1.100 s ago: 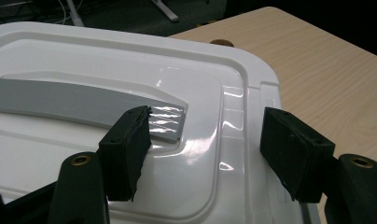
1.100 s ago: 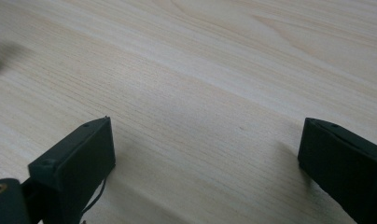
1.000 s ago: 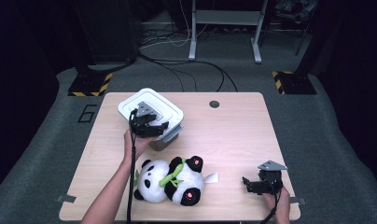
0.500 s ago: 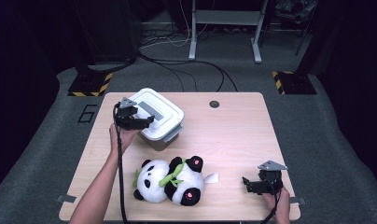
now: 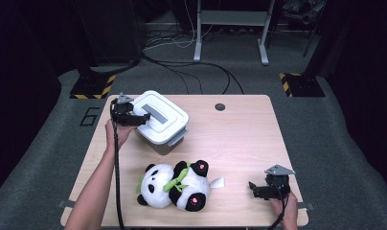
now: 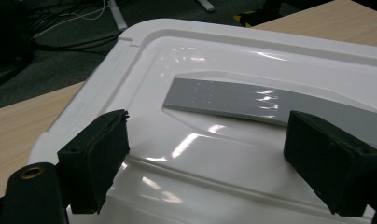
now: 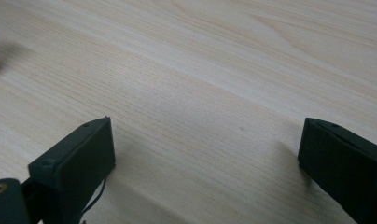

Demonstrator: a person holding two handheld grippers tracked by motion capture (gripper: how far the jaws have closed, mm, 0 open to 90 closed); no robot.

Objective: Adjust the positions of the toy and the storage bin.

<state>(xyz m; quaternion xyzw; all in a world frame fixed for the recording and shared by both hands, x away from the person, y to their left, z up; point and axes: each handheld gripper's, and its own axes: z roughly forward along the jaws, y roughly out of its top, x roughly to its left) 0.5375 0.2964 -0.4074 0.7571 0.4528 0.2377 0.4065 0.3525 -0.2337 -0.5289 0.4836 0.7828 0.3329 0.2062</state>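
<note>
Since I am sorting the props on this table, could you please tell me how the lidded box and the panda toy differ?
The box is hard, glossy and plain white with a grey handle; the panda is soft, furry and black and white with a green leaf. The box stands upright toward the far left of the table, by the left tool; the panda lies on its side near the front edge. Both rest on the table, unheld.

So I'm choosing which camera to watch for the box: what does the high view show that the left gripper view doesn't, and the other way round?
High view: the whole table, the panda toy in front of the box, the right gripper open at the near right corner, and floor cables. Left gripper view: up close, the open left gripper over the glossy lid, nothing between its pads. Both: the white box, its grey handle and the wooden tabletop.
</note>
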